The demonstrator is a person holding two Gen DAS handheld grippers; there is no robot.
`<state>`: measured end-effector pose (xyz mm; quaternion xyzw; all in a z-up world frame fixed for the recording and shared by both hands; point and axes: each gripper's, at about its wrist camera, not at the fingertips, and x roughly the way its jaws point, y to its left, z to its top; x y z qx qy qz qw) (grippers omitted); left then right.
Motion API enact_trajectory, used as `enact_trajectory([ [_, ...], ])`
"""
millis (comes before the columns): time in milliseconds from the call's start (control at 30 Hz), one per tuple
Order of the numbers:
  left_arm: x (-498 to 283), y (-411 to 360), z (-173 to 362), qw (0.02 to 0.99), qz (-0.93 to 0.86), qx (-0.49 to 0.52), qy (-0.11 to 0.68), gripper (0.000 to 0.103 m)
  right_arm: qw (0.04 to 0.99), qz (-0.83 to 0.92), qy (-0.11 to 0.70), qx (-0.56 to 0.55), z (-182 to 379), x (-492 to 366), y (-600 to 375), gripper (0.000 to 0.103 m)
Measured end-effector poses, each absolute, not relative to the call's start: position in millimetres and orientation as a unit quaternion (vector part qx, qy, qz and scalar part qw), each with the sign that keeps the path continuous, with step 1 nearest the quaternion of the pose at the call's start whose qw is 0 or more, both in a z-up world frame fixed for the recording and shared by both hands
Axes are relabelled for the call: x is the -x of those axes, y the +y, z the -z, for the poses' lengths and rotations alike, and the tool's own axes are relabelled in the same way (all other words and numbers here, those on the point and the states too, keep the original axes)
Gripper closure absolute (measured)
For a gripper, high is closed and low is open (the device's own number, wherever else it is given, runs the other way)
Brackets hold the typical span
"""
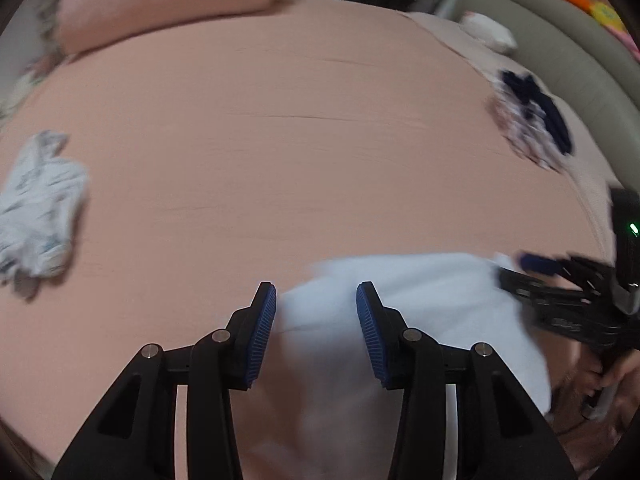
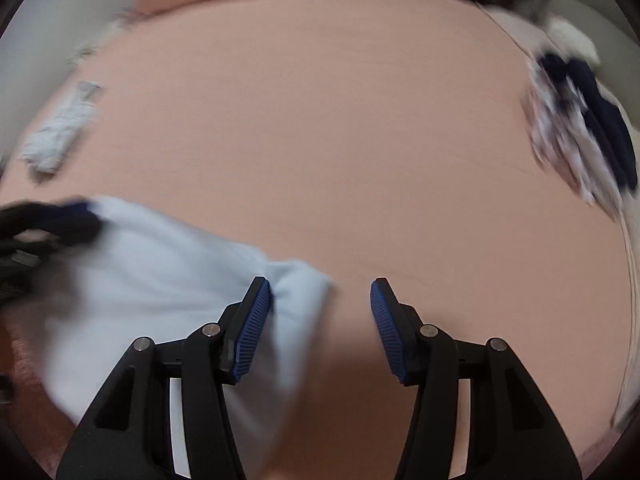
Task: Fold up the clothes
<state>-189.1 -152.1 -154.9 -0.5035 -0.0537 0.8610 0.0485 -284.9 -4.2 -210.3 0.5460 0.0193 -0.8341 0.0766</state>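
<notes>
Both my grippers gape wide, left gripper (image 1: 316, 300) and right gripper (image 2: 322, 300), gripping nothing. The pale blue garment (image 1: 400, 320) lies on the bed (image 1: 300, 140) beneath them, blurred. Risk: closing on one layer only could drag the cloth askew.

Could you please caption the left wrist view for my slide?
Open left gripper above a pale blue garment on a pink bed.
</notes>
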Motion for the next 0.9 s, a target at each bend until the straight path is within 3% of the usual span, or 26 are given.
enact_trajectory([
  [67, 181, -172, 144, 0.020, -0.866, 0.492, -0.084, 0.059, 0.063, 0.832, -0.010, -0.551, 213, 279, 18, 0.047],
  [167, 148, -170, 124, 0.075, -0.874, 0.464, -0.126, 0.059, 0.019, 0.836, -0.016, -0.549, 204, 268, 37, 0.048],
  [267, 130, -140, 125, 0.108, -0.871, 0.468, -0.102, 0.059, 0.083, 0.842, -0.074, -0.528, 182, 250, 38, 0.048],
  [367, 125, -129, 149, 0.078, -0.858, 0.505, -0.055, 0.057, 0.142, 0.839, -0.039, -0.523, 174, 235, 5, 0.048],
  [433, 119, -149, 160, 0.040, -0.845, 0.529, -0.069, 0.057, 0.167, 0.826, -0.005, -0.539, 183, 227, -17, 0.048],
  [500, 113, -170, 165, 0.018, -0.837, 0.537, -0.101, 0.052, 0.153, 0.817, 0.014, -0.555, 198, 220, -16, 0.049],
  [567, 104, -183, 160, -0.030, -0.840, 0.534, -0.095, 0.056, 0.134, 0.812, 0.016, -0.568, 209, 214, -7, 0.046],
  [733, 82, -192, 141, 0.071, -0.849, 0.473, -0.224, 0.056, 0.137, 0.828, -0.002, -0.544, 186, 205, 1, 0.046],
  [800, 82, -182, 143, 0.083, -0.848, 0.470, -0.232, 0.056, 0.172, 0.825, -0.039, -0.536, 183, 203, -6, 0.046],
  [900, 85, -177, 154, 0.057, -0.835, 0.501, -0.218, 0.055, 0.183, 0.820, -0.025, -0.542, 191, 192, -7, 0.046],
])
